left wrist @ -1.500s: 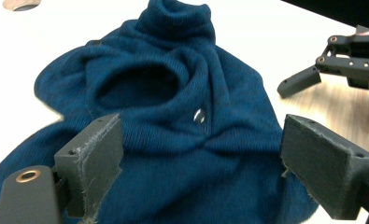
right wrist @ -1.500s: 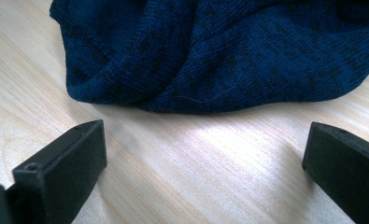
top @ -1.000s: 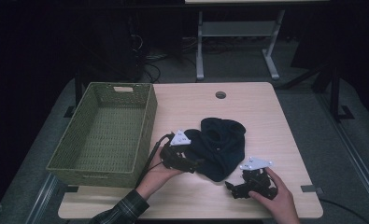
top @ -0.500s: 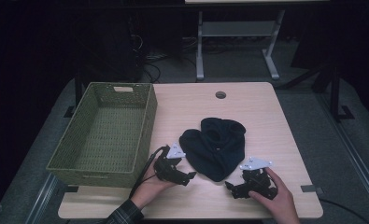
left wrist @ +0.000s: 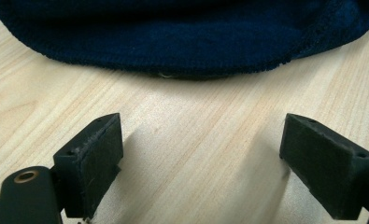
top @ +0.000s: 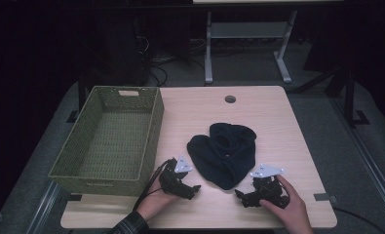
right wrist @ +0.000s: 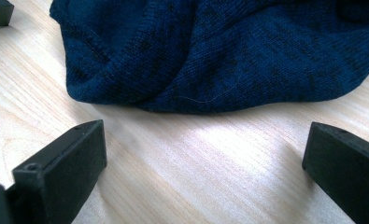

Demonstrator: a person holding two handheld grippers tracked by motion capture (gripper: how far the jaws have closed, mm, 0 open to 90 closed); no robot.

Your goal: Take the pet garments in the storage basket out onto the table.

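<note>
- A dark navy knitted beanie (top: 224,153) lies crumpled on the light wooden table (top: 273,114), to the right of the green woven basket (top: 109,139) and apart from it.
- The left gripper (top: 192,190) rests on the table just off the beanie's near-left edge, jaws spread wide with only bare wood between them; the beanie's ribbed hem (left wrist: 182,35) lies just ahead.
- The right gripper (top: 241,195) sits just off the beanie's near-right edge, jaws likewise parted and holding nothing; the knit folds (right wrist: 210,51) lie close in front.
</note>
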